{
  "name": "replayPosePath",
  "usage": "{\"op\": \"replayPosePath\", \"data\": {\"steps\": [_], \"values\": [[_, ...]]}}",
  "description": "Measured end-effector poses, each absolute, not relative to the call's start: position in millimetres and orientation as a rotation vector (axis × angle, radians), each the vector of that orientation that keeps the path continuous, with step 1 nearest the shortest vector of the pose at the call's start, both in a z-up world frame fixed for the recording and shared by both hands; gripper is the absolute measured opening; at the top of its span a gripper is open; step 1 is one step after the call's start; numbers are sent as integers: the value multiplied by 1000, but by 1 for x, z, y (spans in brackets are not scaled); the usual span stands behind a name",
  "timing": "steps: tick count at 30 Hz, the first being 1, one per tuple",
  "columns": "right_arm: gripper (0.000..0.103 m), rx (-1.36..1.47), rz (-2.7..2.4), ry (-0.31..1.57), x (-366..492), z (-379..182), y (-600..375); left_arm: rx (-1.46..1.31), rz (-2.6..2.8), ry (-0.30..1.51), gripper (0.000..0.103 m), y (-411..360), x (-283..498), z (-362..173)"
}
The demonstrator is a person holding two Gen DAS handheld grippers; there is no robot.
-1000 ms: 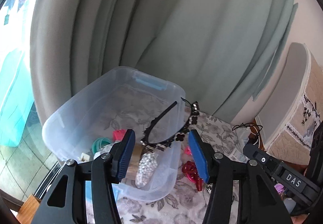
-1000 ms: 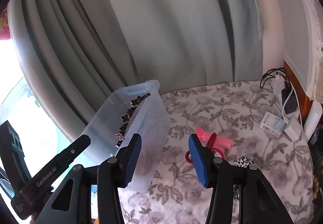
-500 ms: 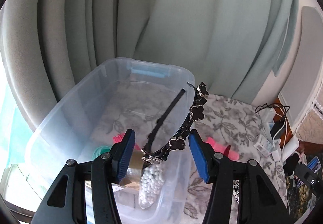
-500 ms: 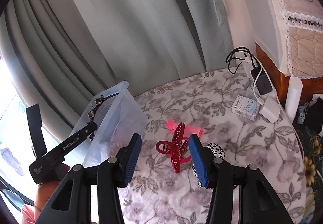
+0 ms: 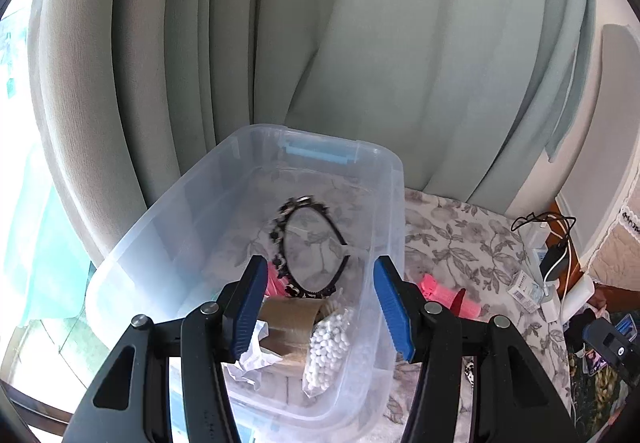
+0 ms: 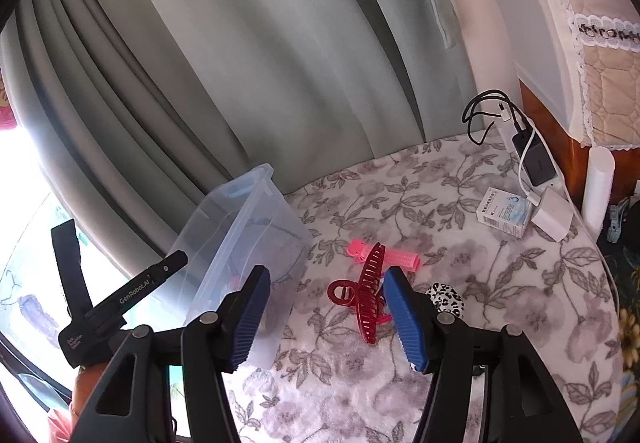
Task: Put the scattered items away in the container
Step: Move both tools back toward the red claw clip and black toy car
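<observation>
Two grippers are in my views, both empty. My left gripper (image 5: pixel 318 307) hangs over the near end of the clear bin (image 5: pixel 384 179), jaws parted about halfway with nothing between the pads. Ahead of it, inside the bin, the black headband (image 5: pixel 310 247) lies on the bottom. Closer in, just beyond its fingertips, sit a tape roll (image 5: pixel 292 319) and a bag of white beads (image 5: pixel 326 351), with something pink (image 5: pixel 276 283) beside the left finger (I cannot tell what it is).

My right gripper (image 6: pixel 326 317) points down at the floral cloth (image 6: pixel 500 283), and its jaws are opening. No thing is pinched; the dark red claw clip (image 6: pixel 368 299) lies on the cloth just ahead, close inside the right finger. Beyond the clip is a pink roller (image 6: pixel 384 255), and to the right of that finger a spotted item (image 6: pixel 446 297). The bin stands to the left of this gripper, with the left gripper's body beside it.
</observation>
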State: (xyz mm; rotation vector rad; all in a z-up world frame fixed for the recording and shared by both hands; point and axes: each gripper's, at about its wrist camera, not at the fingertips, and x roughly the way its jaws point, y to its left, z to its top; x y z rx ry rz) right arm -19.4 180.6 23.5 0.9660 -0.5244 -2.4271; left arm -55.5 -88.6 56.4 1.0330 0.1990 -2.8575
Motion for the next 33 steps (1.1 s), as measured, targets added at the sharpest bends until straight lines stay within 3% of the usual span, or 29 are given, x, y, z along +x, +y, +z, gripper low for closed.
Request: {"op": "replayPosePath", "data": {"steps": [11,19,24,33], "values": [[66,983,-2345,-609,-8,22,196,1154,-3015,161,56,-23,-38,60],[67,990,-2313,-717,-4,15,220,1158,-3112,280,59,7,-18,56],[67,999,-2294,-776,-4,9,232,1096,-3109,261,71,16,-10,61],[67,940,-2450,-722,-2,12,247,1041,-2940,87,71,33,-13,55]]}}
